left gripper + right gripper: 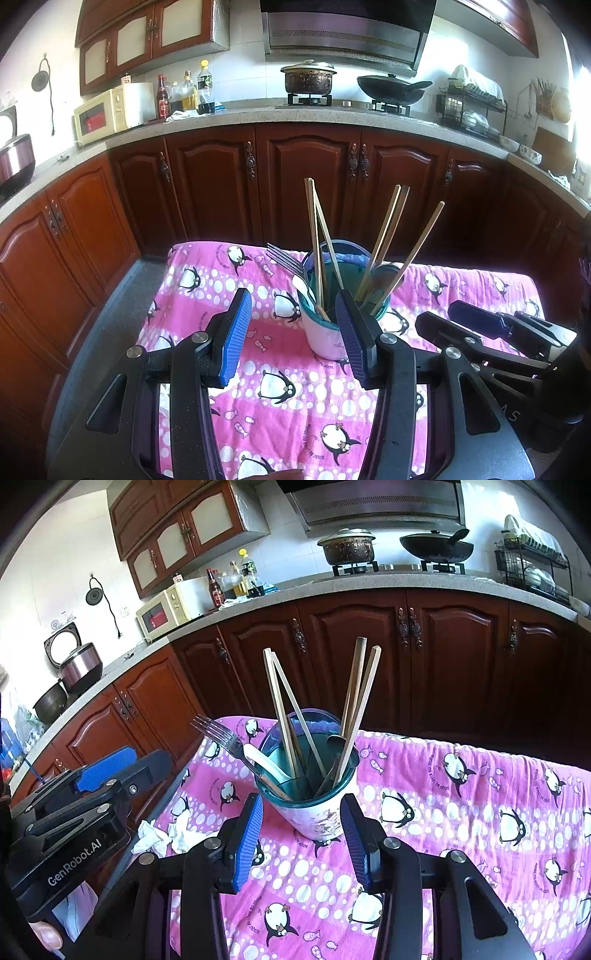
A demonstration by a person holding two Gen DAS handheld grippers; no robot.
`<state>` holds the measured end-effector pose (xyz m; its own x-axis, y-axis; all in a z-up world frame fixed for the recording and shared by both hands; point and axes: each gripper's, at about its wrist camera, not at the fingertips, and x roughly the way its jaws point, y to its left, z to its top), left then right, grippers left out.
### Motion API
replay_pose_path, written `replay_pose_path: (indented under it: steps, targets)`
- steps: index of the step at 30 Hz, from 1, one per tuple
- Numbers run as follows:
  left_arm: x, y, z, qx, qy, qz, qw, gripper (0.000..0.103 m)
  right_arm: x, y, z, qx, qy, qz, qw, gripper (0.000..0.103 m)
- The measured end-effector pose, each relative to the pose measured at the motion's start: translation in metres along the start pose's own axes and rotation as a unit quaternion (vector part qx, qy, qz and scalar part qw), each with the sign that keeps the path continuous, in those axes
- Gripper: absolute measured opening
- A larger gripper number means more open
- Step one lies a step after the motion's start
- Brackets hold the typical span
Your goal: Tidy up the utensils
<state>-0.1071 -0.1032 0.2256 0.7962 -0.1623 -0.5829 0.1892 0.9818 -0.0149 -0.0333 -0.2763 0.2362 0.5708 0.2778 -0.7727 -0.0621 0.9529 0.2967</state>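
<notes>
I hold both grippers wide apart and empty: the left gripper (293, 332) with the utensil holder (325, 332) at its 1 o'clock, the right gripper (303, 834) with the holder (321, 812) dead ahead at 12 o'clock between its fingers, apparently not touching. The chopsticks (284, 716), fork (218, 734) and a white spoon (264, 760) already stand in the holder, so I judge the sorting nearly complete. To steady the holder, close low on its white wall, below the teal rim, slowly. Keep clear of the fork tines leaning toward 10 o'clock. The pink penguin cloth (480, 812) gives open room at 3 o'clock; crumpled tissue (162, 834) lies at 9 o'clock near the table edge.
</notes>
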Motion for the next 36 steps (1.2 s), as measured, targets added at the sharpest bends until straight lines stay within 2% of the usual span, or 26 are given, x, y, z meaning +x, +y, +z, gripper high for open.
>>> replay_pose_path:
  steps: [36]
  targets:
    - [0.0008,0.0015,-0.0028,-0.001,0.001,0.000,1.0000,0.047,0.0053,-0.0011,-0.0046,-0.001,0.010,-0.002,1.000,0.043]
